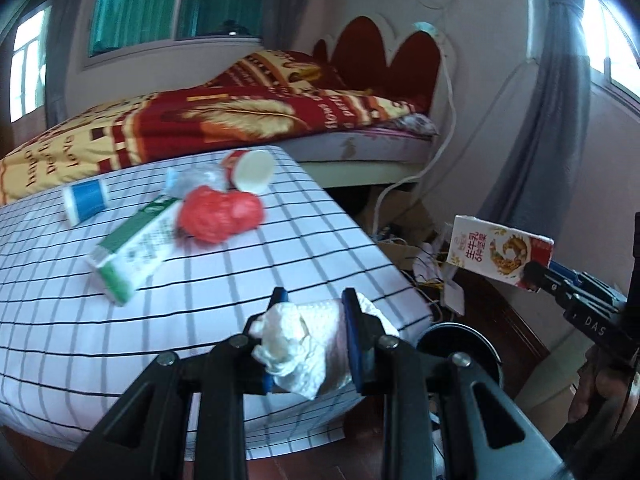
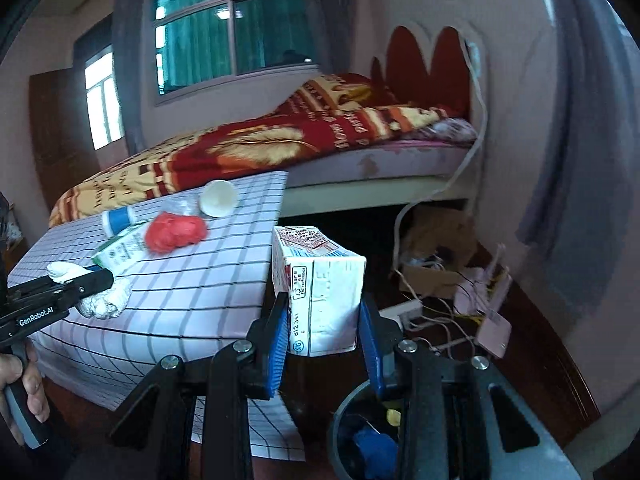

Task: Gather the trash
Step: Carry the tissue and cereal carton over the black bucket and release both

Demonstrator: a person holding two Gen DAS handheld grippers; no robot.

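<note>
Right wrist | right gripper (image 2: 324, 332) fingers grip carton (image 2: 320, 280) "812 341", "SIG" | left gripper (image 1: 314, 320) clamps tissue (image 1: 308, 340)

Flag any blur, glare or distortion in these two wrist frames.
Left wrist: grid tablecloth lines bow from fisheye, windows blown out, green carton motion-smeared. Right wrist: dark vignette corners, milk carton sharp in the right gripper, trash bin dim.

Each gripper (image 1: 314, 312) (image 2: 324, 316) is black, with blue pads (image 2: 279, 340), silver screws, and white lettering; bare-skinned hand (image 2: 24, 392).
</note>
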